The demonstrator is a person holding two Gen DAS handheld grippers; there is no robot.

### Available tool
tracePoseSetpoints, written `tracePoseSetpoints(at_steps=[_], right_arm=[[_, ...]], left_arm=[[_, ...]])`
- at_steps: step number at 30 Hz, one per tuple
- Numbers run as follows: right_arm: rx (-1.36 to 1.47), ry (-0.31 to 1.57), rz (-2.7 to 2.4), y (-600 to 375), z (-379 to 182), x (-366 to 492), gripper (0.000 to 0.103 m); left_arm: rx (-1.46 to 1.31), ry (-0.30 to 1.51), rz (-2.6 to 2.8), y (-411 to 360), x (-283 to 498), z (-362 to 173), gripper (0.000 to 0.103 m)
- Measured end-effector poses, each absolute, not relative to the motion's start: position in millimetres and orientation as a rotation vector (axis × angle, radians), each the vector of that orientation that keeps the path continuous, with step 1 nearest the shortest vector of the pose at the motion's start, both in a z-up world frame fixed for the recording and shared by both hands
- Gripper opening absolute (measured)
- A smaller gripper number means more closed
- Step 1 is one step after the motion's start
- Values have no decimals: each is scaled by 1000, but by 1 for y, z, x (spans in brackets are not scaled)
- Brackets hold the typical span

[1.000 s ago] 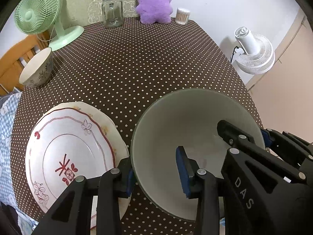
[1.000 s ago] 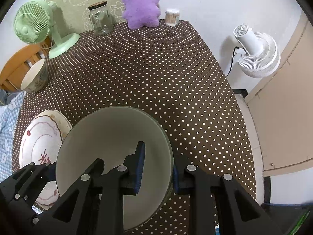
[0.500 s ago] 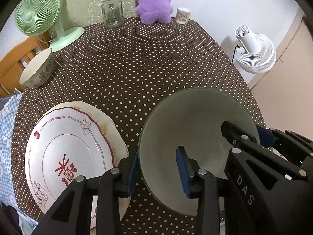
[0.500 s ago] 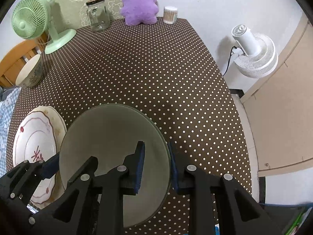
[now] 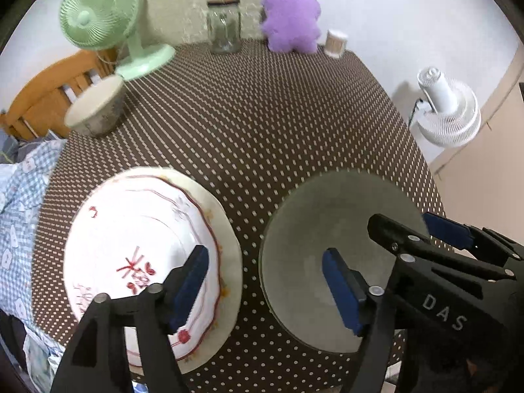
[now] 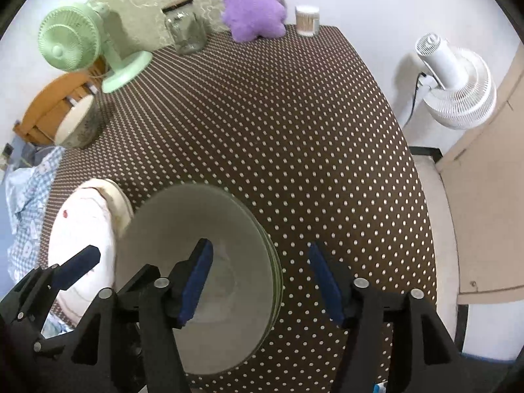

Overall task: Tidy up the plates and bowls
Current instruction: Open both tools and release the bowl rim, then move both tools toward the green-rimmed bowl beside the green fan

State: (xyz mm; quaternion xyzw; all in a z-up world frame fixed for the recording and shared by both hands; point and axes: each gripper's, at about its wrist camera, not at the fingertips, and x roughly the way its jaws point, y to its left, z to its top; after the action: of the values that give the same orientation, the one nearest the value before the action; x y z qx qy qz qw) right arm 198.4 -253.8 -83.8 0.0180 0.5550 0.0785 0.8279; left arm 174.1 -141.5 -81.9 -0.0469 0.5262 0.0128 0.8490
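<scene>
A pale green bowl [image 5: 330,249] sits on the brown dotted table near its front edge; it also shows in the right wrist view [image 6: 203,262]. My left gripper [image 5: 265,288] is open astride its left rim. My right gripper [image 6: 258,281] is open astride its right rim. Neither holds it. A white plate with red flowers [image 5: 144,239] lies on a cream plate just left of the bowl, and shows in the right view [image 6: 85,229]. A patterned small bowl [image 5: 95,111] stands at the far left edge and shows in the right view [image 6: 78,124].
At the table's back stand a green fan [image 5: 108,23], a glass jar [image 5: 224,23], a purple plush toy [image 5: 291,16] and a small tub [image 5: 335,42]. A wooden chair [image 5: 42,95] is on the left, a white floor fan [image 5: 445,111] on the right.
Both grippers have opened and let go of the green bowl, which now rests on the table. Both views have drawn back a little.
</scene>
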Motion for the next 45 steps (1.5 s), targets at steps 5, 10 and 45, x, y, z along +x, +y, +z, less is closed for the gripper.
tracePoseSetpoints(at_steps=[5, 10, 45], right_arm=[[37, 1134, 230, -253, -59, 197, 77], [28, 1101, 241, -246, -41, 196, 80], [10, 963, 165, -63, 17, 245, 80]], left_arm=[[-134, 1047, 62, -135, 165, -60, 87], [-139, 1007, 66, -126, 162, -44, 91], [-89, 927, 82, 68, 221, -14, 84]])
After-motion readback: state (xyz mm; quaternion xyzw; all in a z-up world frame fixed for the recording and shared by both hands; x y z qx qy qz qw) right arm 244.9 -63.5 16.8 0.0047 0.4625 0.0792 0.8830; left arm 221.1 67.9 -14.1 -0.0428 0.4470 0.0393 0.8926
